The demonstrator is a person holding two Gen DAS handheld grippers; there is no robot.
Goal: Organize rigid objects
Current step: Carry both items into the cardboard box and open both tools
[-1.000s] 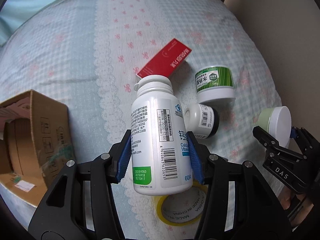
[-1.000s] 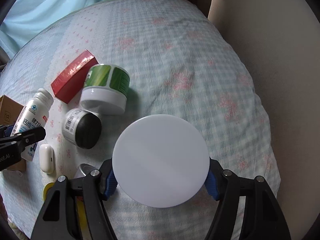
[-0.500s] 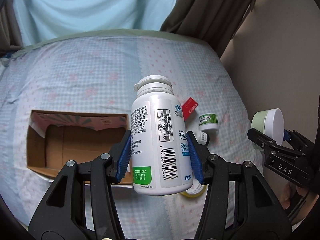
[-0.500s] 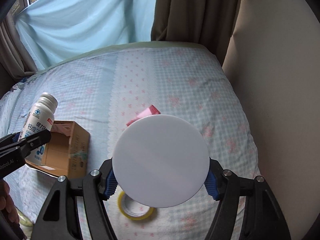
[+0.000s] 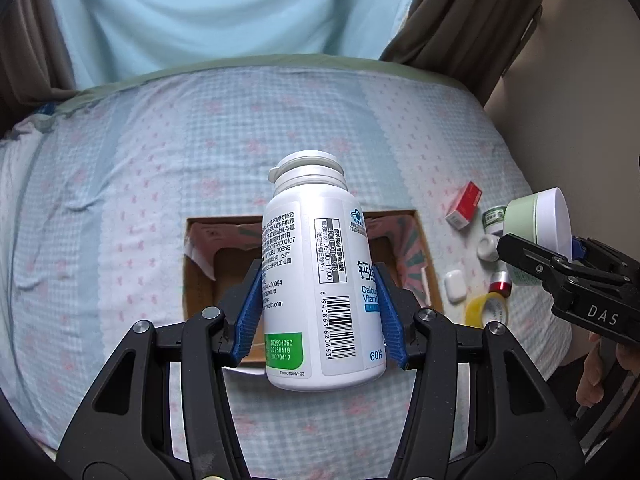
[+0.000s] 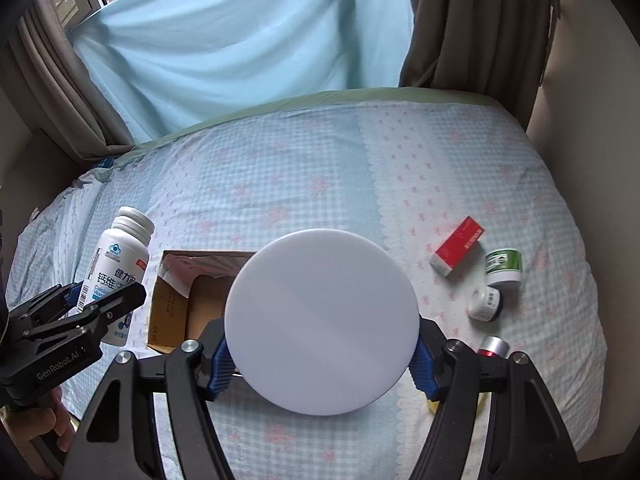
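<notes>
My left gripper [image 5: 320, 314] is shut on a white vitamin bottle [image 5: 316, 280] and holds it in the air over an open cardboard box [image 5: 200, 280] on the bed. The bottle also shows in the right wrist view [image 6: 116, 272]. My right gripper [image 6: 320, 354] is shut on a pale green jar with a white lid [image 6: 322, 334], held above the bed just right of the box [image 6: 172, 312]. The jar shows from the side in the left wrist view [image 5: 538, 224].
To the right of the box lie a red carton [image 6: 458, 252], a green-labelled jar [image 6: 504, 266], a small white and black jar [image 6: 486, 302], a red-capped item [image 6: 494, 346], a white earbud case [image 5: 455, 286] and a yellow tape roll [image 5: 486, 312]. A wall stands right of the bed.
Both grippers have risen well above the bed and moved left, carrying the bottle and the jar. The box, earlier at the left edge, now lies beneath the bottle.
</notes>
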